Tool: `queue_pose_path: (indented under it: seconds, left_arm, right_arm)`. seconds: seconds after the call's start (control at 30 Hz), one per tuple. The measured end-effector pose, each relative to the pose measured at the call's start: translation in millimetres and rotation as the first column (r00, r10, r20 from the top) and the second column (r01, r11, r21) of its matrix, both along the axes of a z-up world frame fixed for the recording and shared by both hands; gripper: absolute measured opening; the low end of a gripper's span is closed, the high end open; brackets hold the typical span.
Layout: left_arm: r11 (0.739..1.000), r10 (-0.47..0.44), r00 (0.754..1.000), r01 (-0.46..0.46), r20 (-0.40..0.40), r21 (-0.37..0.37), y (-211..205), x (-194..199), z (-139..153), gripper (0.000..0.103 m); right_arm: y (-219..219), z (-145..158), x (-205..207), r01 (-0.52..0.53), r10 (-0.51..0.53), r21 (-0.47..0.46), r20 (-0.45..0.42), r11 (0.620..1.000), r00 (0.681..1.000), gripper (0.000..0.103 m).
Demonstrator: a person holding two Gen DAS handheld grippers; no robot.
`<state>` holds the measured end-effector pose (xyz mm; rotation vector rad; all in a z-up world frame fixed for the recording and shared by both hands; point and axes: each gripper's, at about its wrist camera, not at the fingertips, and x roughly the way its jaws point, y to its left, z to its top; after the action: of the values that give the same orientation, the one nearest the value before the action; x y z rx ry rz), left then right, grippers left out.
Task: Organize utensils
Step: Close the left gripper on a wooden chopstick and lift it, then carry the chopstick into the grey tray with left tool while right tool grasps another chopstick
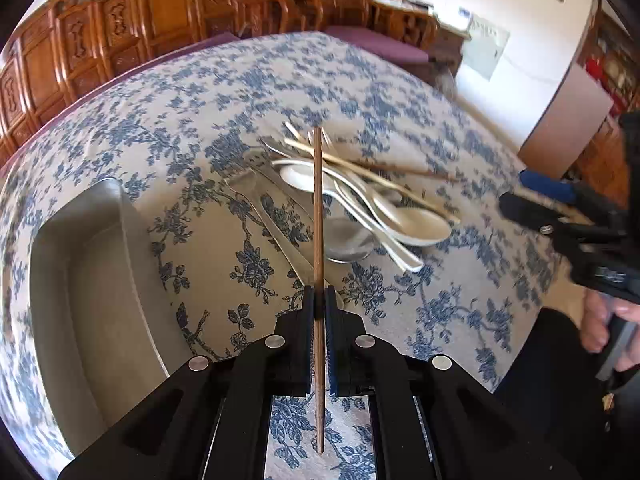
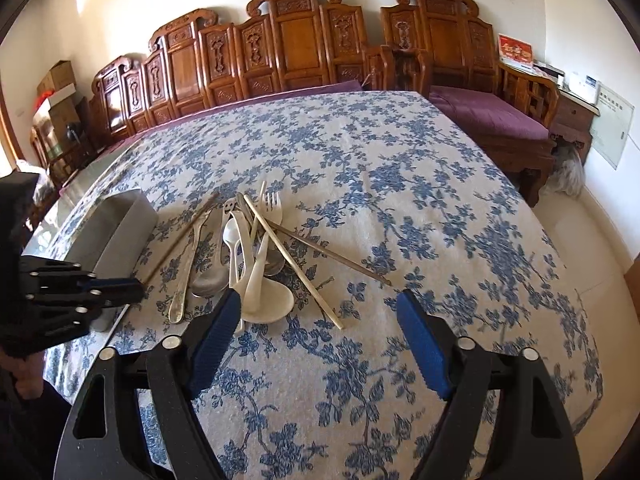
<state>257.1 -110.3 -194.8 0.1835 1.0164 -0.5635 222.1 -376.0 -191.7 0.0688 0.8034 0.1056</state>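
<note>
My left gripper (image 1: 319, 294) is shut on a brown chopstick (image 1: 317, 208) and holds it above the table, pointing forward over the utensil pile. The pile holds white ceramic spoons (image 1: 416, 224), metal spoons (image 1: 348, 236) and pale chopsticks (image 1: 360, 166). In the right wrist view the same pile shows white spoons (image 2: 264, 300), a fork (image 2: 273, 204), metal spoons (image 2: 208, 272) and chopsticks (image 2: 296, 268). My right gripper (image 2: 320, 300) is open and empty, just in front of the pile. A grey tray (image 1: 96, 280) lies left of the pile.
The table has a blue floral cloth (image 2: 400, 200). The grey tray (image 2: 116, 228) also shows at the left of the right wrist view, with my left gripper (image 2: 120, 286) beside it. Carved wooden chairs (image 2: 296, 44) line the far side.
</note>
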Motion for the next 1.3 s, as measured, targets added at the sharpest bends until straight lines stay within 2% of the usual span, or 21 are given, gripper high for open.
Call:
queue_pose_path:
  seconds: [0.03,0.1,0.2,0.3,0.43,0.57,0.67,0.77,0.87,0.97,1.1,1.3]
  left_arm:
    - [1.0,0.006,1.0,-0.006,0.005,-0.017,2,-1,2,0.004]
    - [0.999,0.015,1.0,-0.014,0.015,-0.041,5,0,4,0.004]
    - [0.998,0.027,0.999,-0.025,0.038,-0.066,11,-1,8,0.004]
    - [0.994,0.042,0.998,-0.038,0.044,-0.1,18,-1,13,0.004]
    - [0.992,0.056,0.996,-0.048,0.064,-0.12,24,-3,23,0.004]
    - [0.988,0.061,0.996,-0.05,0.07,-0.145,28,-6,28,0.004]
    - [0.988,0.062,0.995,-0.051,0.074,-0.145,29,-7,30,0.004]
    - [0.987,0.066,0.994,-0.053,0.082,-0.149,30,-9,33,0.004]
    - [0.987,0.077,0.993,-0.062,0.092,-0.151,34,-10,38,0.004]
    - [0.985,0.095,0.99,-0.079,0.102,-0.155,43,-11,42,0.004]
    - [0.981,0.138,0.983,-0.12,0.123,-0.15,63,-11,51,0.004]
    - [0.97,0.205,0.971,-0.186,0.121,-0.156,96,-7,58,0.004]
  right_arm:
    - [1,-3,6,-0.013,0.013,-0.004,-0.006,1.0,1.0,0.071]
    - [3,-10,20,-0.033,0.033,-0.005,-0.025,0.999,0.999,0.057]
    - [5,-18,41,-0.062,0.062,-0.002,-0.044,0.998,0.997,0.046]
    - [12,-28,66,-0.129,0.129,0.004,-0.076,0.992,0.989,0.044]
    - [18,-37,87,-0.178,0.172,-0.047,-0.121,0.983,0.978,0.038]
    - [11,-41,86,-0.214,0.204,-0.049,-0.16,0.976,0.966,0.038]
    - [11,-47,85,-0.239,0.22,-0.083,-0.194,0.967,0.956,0.038]
    - [14,-56,87,-0.254,0.23,-0.094,-0.216,0.962,0.949,0.034]
    - [21,-56,89,-0.282,0.254,-0.122,-0.206,0.951,0.945,0.027]
    - [27,-56,89,-0.318,0.286,-0.148,-0.206,0.936,0.936,0.009]
    - [29,-54,82,-0.346,0.312,-0.161,-0.202,0.924,0.928,0.006]
    - [20,-27,69,-0.289,0.272,-0.141,-0.13,0.947,0.953,0.006]
